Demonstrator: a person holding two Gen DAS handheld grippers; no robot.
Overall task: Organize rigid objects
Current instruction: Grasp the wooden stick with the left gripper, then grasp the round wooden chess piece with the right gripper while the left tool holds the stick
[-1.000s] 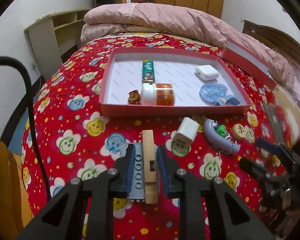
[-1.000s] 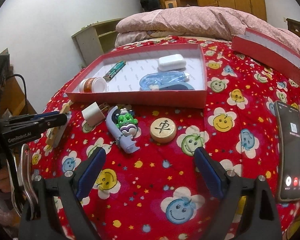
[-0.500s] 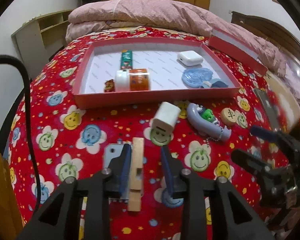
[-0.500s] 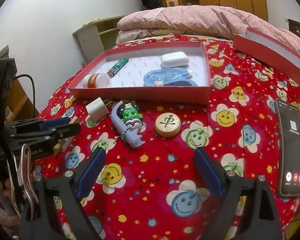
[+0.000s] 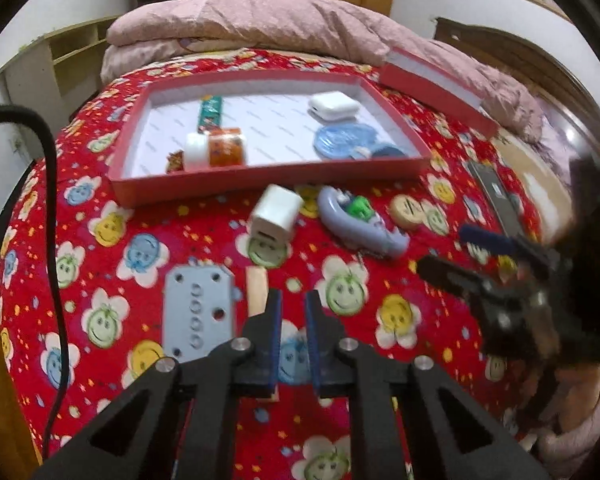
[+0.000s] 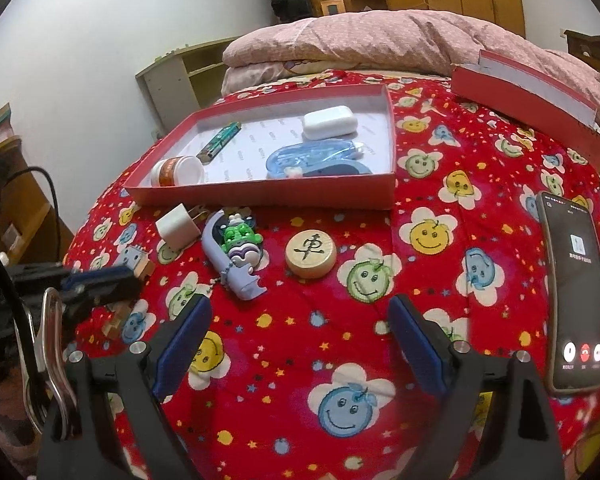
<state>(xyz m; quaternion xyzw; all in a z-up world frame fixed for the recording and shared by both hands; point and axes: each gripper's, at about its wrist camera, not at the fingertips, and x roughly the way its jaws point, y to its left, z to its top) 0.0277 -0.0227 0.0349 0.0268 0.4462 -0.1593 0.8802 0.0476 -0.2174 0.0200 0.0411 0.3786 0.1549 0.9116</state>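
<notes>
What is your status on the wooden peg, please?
Left claw shut, nothing gripped. Right claw open, empty. Wooden peg loose beside left claw, outside red tray. Grey plate close alongside.

One legible sign is found: a single dark Chinese character, 車, is carved on the top face of the round wooden chess piece (image 6: 311,253), which lies on the bedspread just in front of the red box (image 6: 268,196). In the left wrist view the same mark is blurred. Small writing is seen on the lit screen of the phone (image 6: 575,296), well to the right of the chess piece, but it cannot be read. Print on the orange-labelled bottle (image 6: 176,171) inside the box is too small to read.
</notes>
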